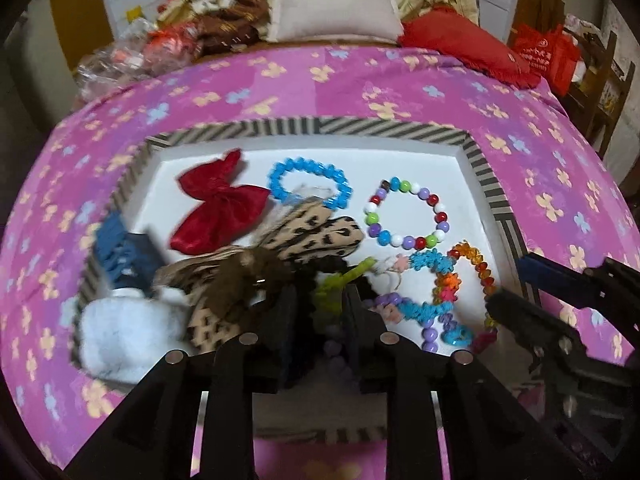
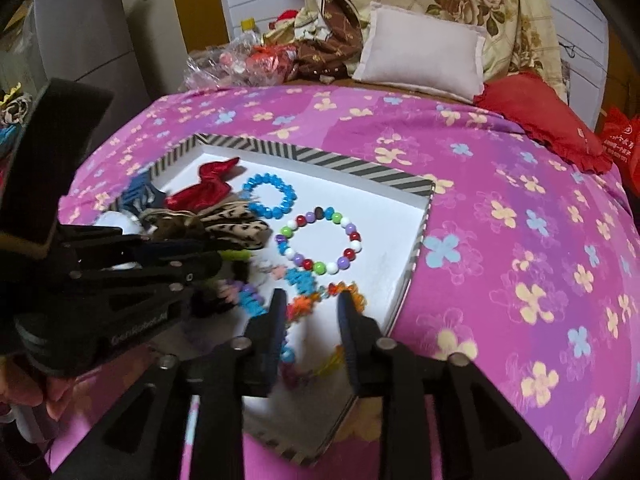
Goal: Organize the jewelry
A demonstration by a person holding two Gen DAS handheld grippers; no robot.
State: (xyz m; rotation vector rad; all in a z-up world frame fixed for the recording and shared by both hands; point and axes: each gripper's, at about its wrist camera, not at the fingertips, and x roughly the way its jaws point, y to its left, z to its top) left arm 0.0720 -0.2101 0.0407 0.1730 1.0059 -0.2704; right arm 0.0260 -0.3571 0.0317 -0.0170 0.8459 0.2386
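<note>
Both tools part-open: left tool [image 1: 318, 300] straddles green tie [image 1: 340, 280], right tool [image 2: 312, 308] astride orange beads [image 2: 308, 302].

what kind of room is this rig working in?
Most likely a bedroom: the striped-rim jewelry tray sits on a bed with a pink floral bedspread, with a pale rectangular pillow and a red frilled cushion at its far end.

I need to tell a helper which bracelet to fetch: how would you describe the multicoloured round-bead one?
On the pink flowered bedspread sits a striped-rimmed tray. On its white floor lies the multicoloured bracelet, beside the all-blue bracelet. Only it has smooth round beads in mixed colours.
</note>
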